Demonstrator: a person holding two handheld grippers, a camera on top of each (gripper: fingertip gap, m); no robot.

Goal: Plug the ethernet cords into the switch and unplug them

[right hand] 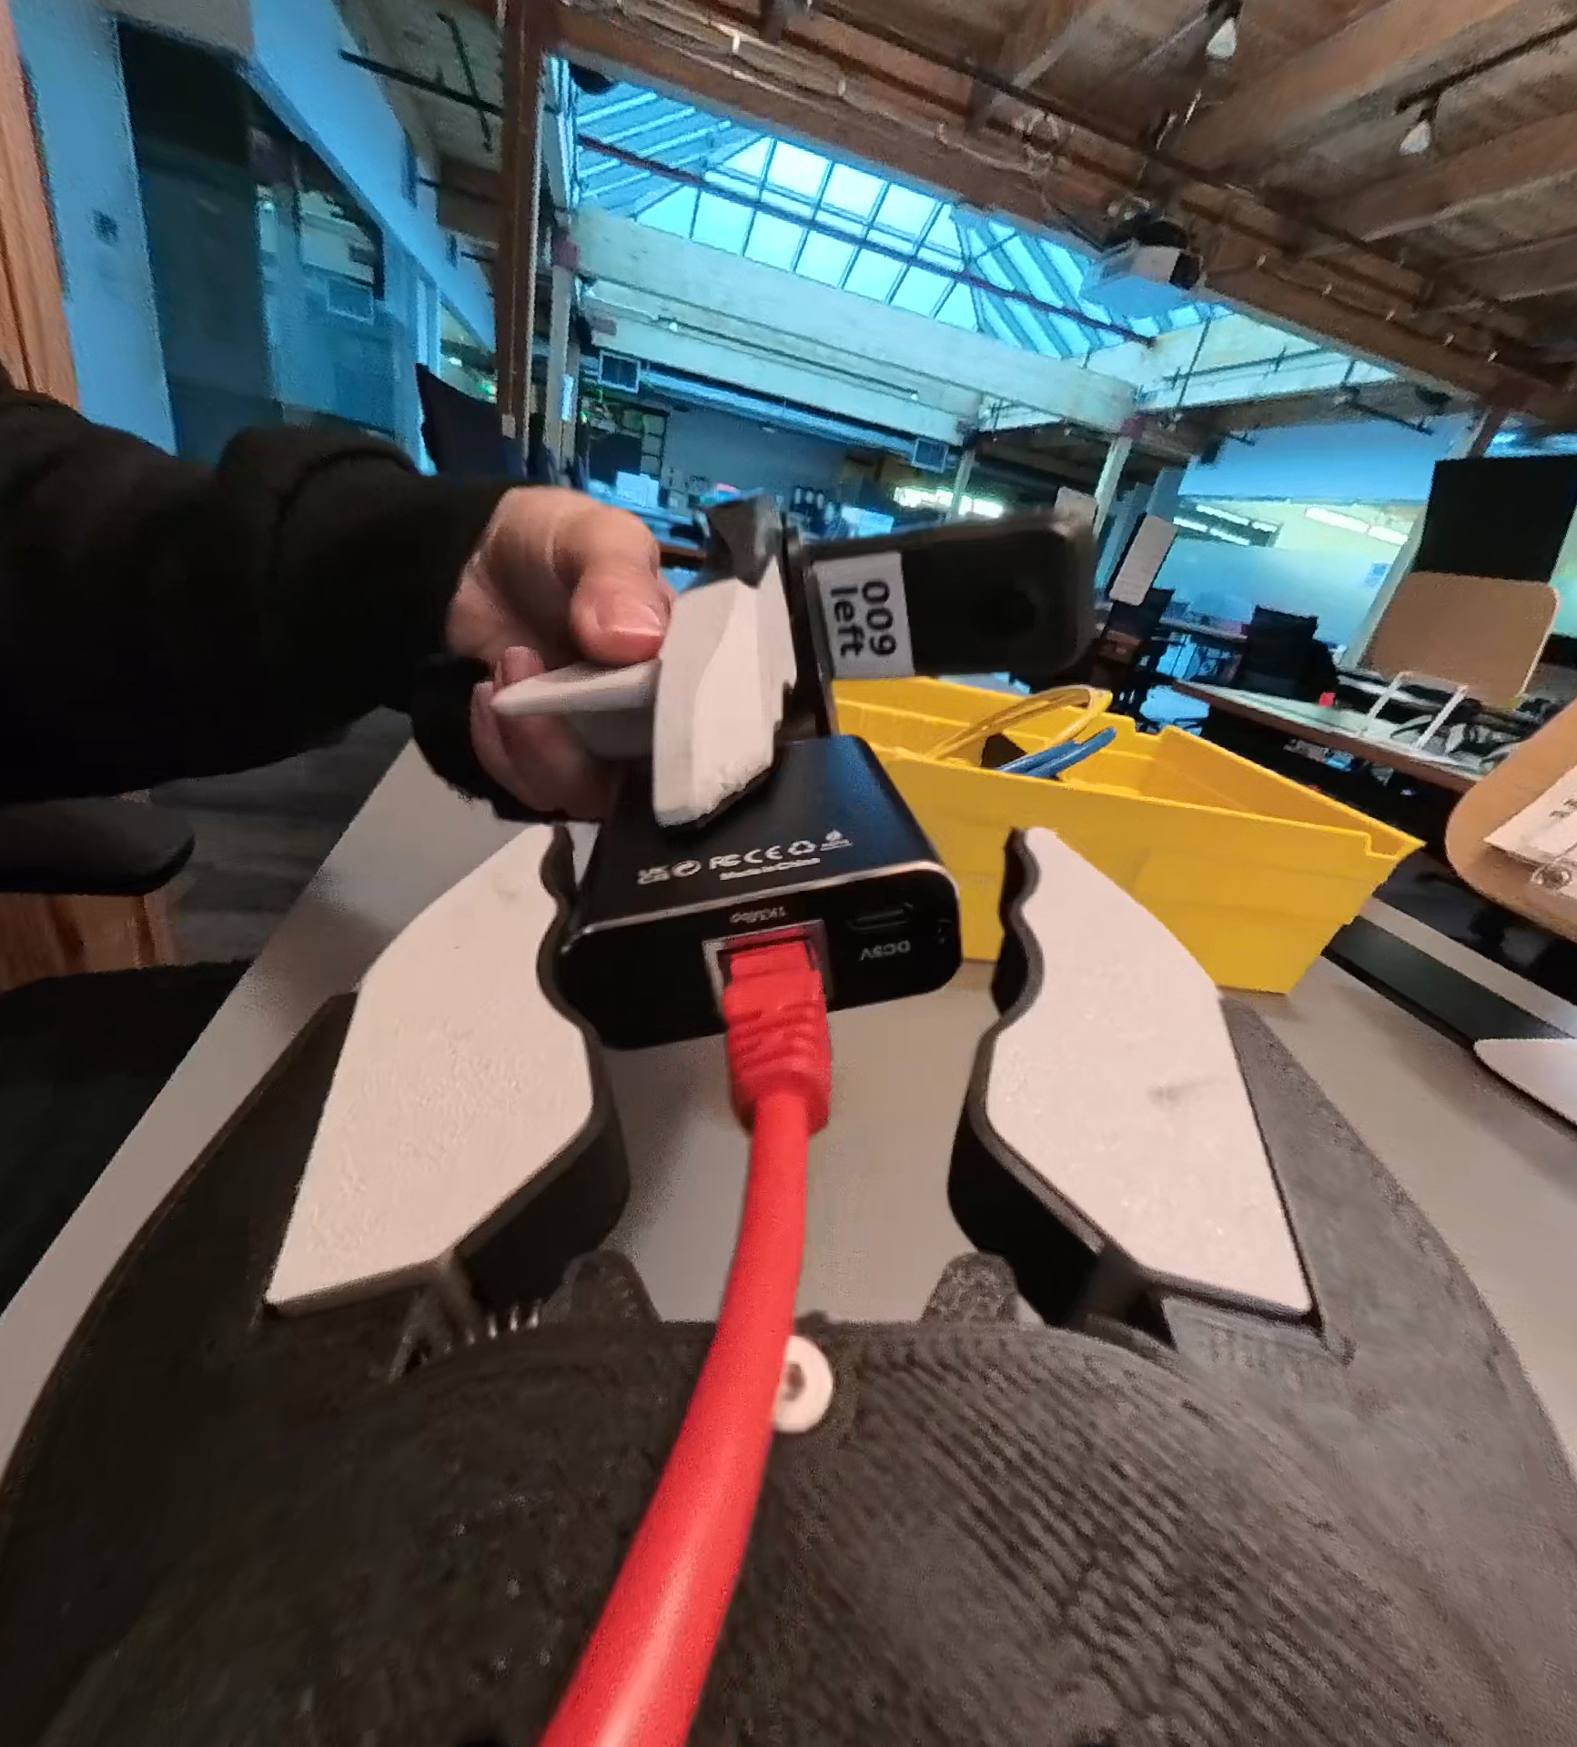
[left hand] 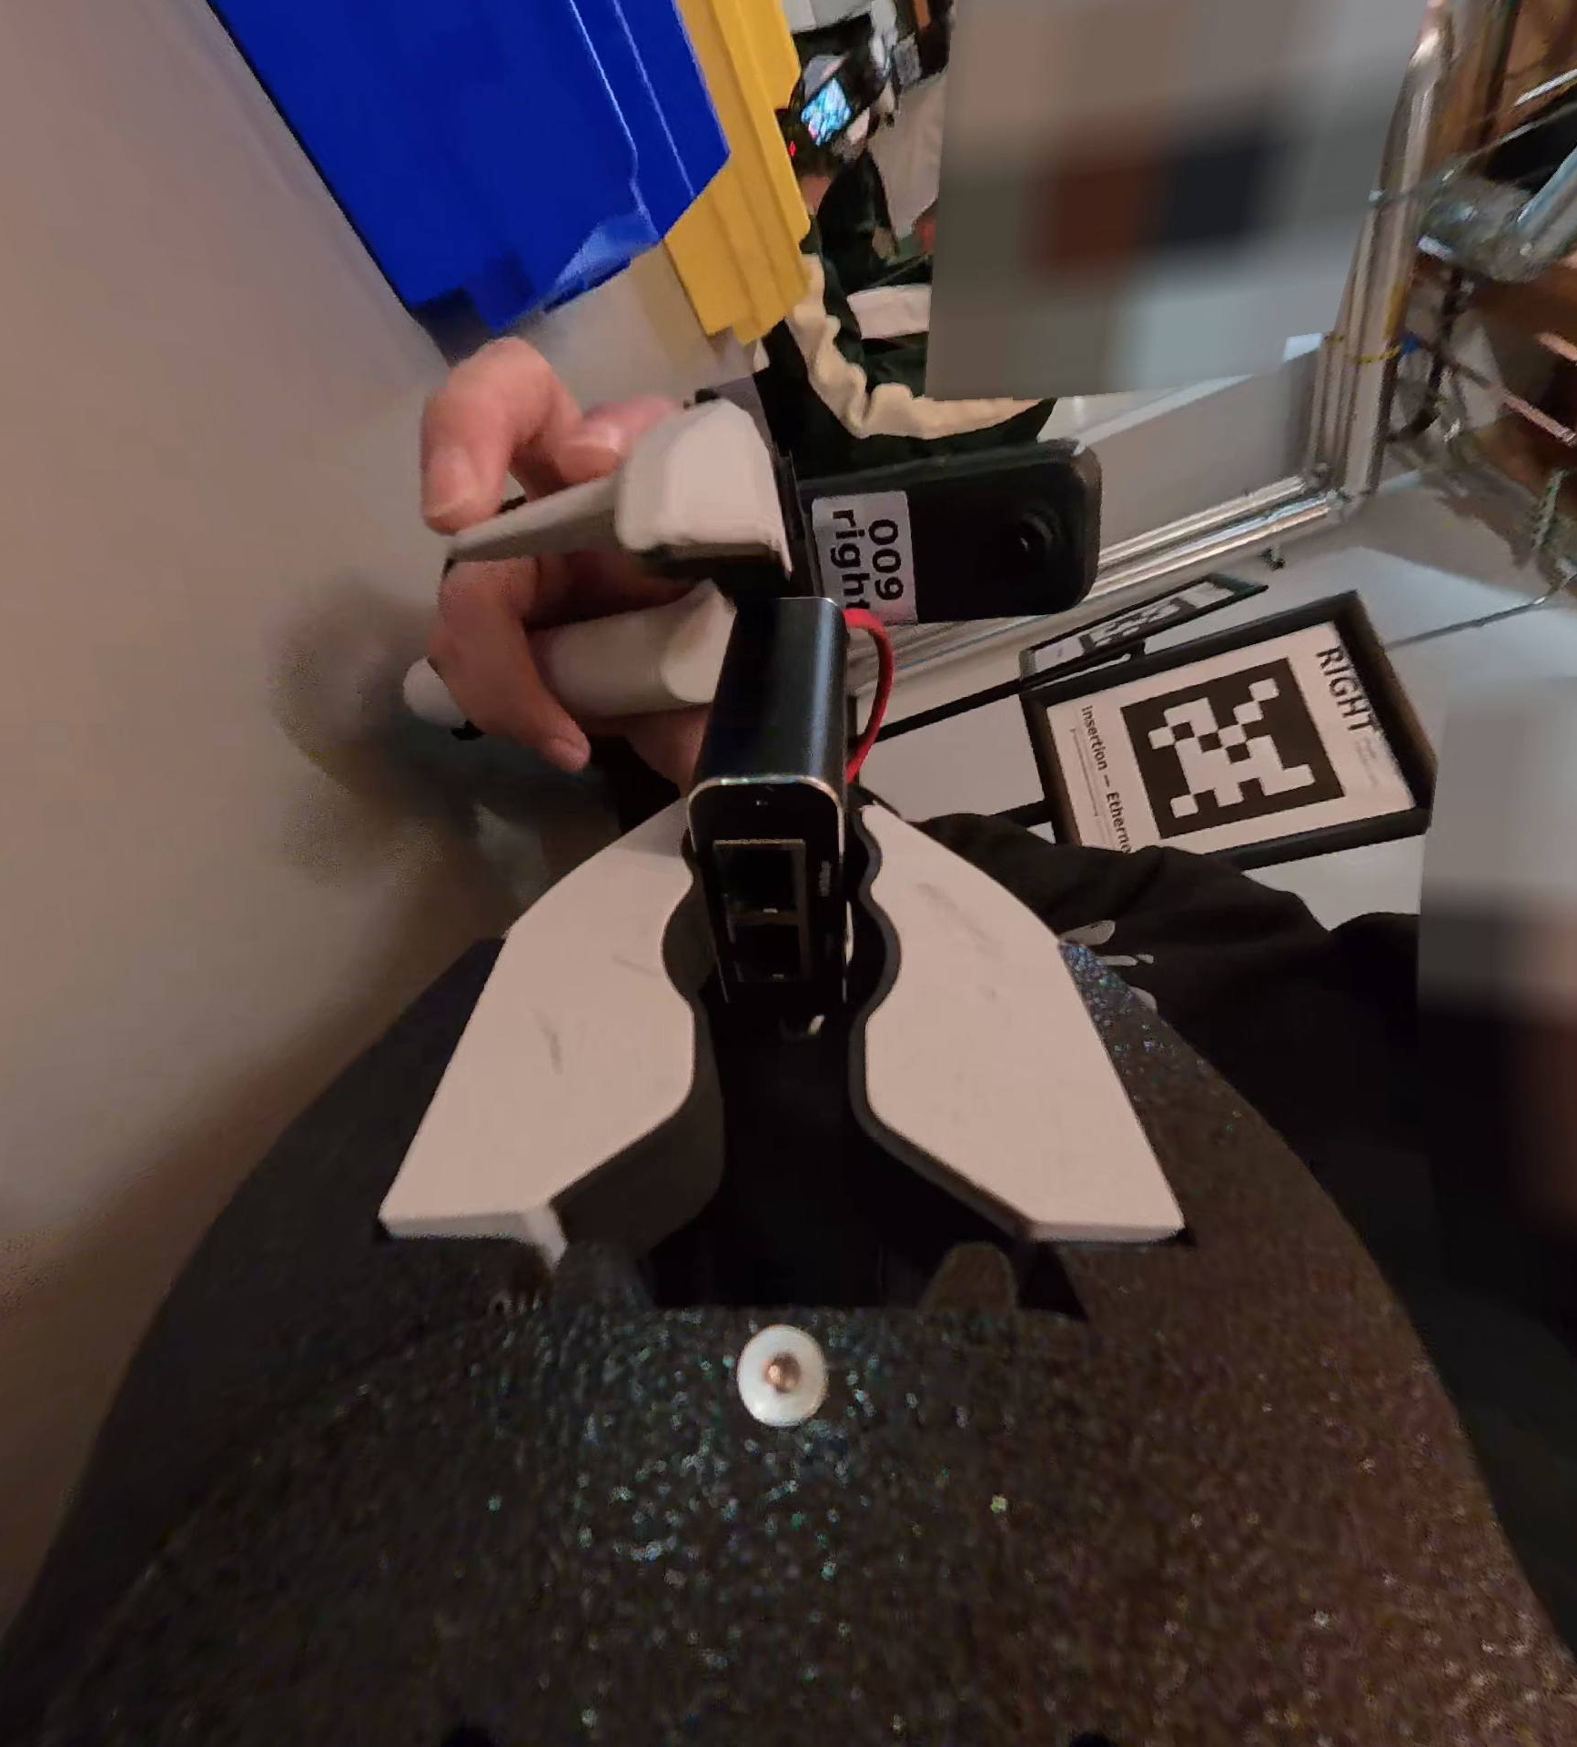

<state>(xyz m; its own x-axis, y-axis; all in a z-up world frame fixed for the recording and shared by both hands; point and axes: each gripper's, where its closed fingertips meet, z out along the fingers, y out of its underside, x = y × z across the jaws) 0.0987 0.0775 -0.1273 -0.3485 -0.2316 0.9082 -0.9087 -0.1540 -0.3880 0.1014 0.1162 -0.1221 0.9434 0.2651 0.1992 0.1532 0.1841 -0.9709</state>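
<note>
2 claws meet over the counter (right hand: pixel 312 955), 1 at each end of a small black switch (right hand: pixel 746 908). The left claw (left hand: pixel 780 908) is closed narrow on the switch, its white fingers (left hand: pixel 576 1021) pressing both sides, with the end bearing 2 empty ports turned back toward its own camera. From the right wrist view the opposite end faces the right claw (right hand: pixel 794 983), and a red ethernet cord (right hand: pixel 765 1182) sits plugged into the single port there. That claw is spread wide; its fingers (right hand: pixel 444 1068) flank the plug without touching it, and the cord runs straight back between them over the claw's body.

The switch's long axis lies in line with both claws, so the plug points directly at the right claw, which is the nearer one to it. I judge an unplug would call for closing on the plug and drawing back along that axis.

The plug's release tab is not visible, nor is the cord's far end. A yellow bin (right hand: pixel 1172 841) stands behind, its contents partly hidden.
</note>
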